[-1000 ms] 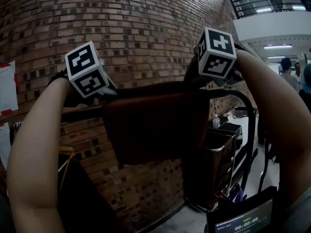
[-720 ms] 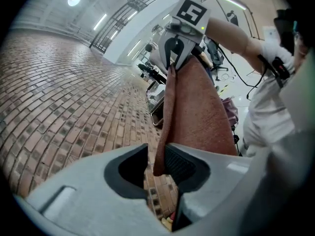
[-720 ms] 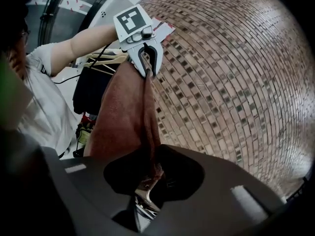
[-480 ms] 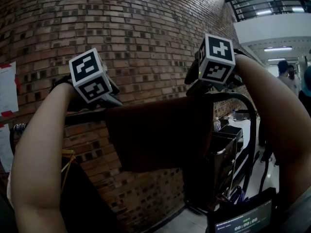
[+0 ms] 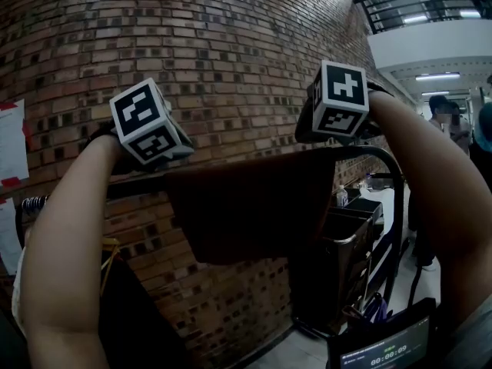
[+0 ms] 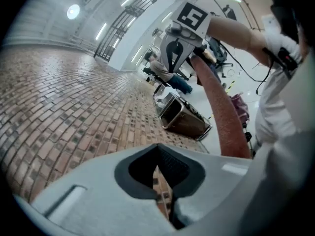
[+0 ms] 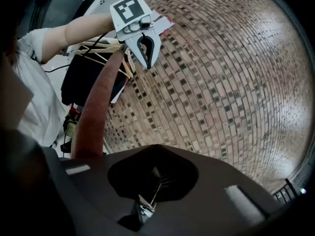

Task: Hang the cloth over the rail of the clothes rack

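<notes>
- Left gripper [image 6: 162,195]: jaws are drawn together to a thin slit with brick showing through and nothing between them. It stands at the cloth's 10 o'clock, above the rail.
- Right gripper [image 7: 147,198]: jaws are likewise closed to a slit and, as far as the dark slot lets me judge, empty. It stands at the cloth's 1 o'clock, near where the rail bends.
- Cloth [image 5: 246,206]: dark reddish-brown, draped over the rail [image 5: 361,151], with the near fall hanging flat toward 6 o'clock. Neither gripper has hold of it. Judged hung, so the task looks all but complete.
- Handling: judged light, soft and limp. The surface looks napped, like a towel, in the gripper views, so it is unlikely to slip on the tube unless the two falls are uneven.
- Hold: for any correction, pinch the top fold at either end, just beside the rail.
- Rail: a thin black tube running from 9 to 3 o'clock and curving down at its right end.
- Room: the brick wall [image 5: 231,44] stands close behind the rack, and black bins [image 5: 350,229] sit at 4 o'clock. People [image 5: 446,118] stand at 3 o'clock, well apart.
</notes>
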The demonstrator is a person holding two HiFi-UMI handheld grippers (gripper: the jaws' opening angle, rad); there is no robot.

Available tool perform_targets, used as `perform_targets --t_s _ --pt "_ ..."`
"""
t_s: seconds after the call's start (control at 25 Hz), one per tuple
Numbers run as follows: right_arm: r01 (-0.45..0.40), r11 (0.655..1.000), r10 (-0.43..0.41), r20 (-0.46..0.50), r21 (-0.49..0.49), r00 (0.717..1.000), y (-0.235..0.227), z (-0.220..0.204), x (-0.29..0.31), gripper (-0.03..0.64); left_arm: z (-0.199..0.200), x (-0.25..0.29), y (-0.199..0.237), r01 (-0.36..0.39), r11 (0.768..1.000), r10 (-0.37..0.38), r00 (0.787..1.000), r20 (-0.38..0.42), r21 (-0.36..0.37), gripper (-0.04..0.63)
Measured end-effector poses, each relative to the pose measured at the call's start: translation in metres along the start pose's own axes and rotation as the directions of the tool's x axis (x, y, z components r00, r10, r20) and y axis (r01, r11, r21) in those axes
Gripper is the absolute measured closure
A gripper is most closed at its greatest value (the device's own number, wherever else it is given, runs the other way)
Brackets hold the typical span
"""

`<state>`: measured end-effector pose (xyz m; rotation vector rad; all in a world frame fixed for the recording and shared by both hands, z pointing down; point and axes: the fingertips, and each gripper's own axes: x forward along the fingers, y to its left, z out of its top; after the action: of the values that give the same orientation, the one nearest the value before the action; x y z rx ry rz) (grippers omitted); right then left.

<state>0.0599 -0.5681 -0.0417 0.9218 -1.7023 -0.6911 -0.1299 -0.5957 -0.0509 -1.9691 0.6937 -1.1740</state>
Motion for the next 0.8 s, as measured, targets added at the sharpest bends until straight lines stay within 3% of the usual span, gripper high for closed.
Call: perform_targets --t_s 0.24,0.52,0.64,0.8 --pt "0.144 0.990 -0.144 0.084 0.000 0.986 -0.017 0.018 -0.017 0.615 0.008 -0.018 0.015 -0.127 0.992 0.128 0.991 0.042 -0.022 0.594" --pt "0.197 0.980 -0.191 0.297 0.009 0.936 0.004 0.050 -0.051 0.615 0.027 -0.055 0.009 -0.270 0.960 0.278 0.951 0.133 -0.075 0.594" --pt "0.156 0.988 -0.149 0.393 0.014 0.907 0.027 0.065 -0.071 0.615 0.047 -0.068 -0.014 -0.267 0.958 0.285 0.932 0.223 -0.107 0.594" --pt "0.088 0.994 -0.111 0.483 0.071 0.869 0.068 0.066 -0.077 0.615 0.056 -0.059 -0.065 -0.191 0.970 0.230 0.922 0.312 -0.151 0.594"
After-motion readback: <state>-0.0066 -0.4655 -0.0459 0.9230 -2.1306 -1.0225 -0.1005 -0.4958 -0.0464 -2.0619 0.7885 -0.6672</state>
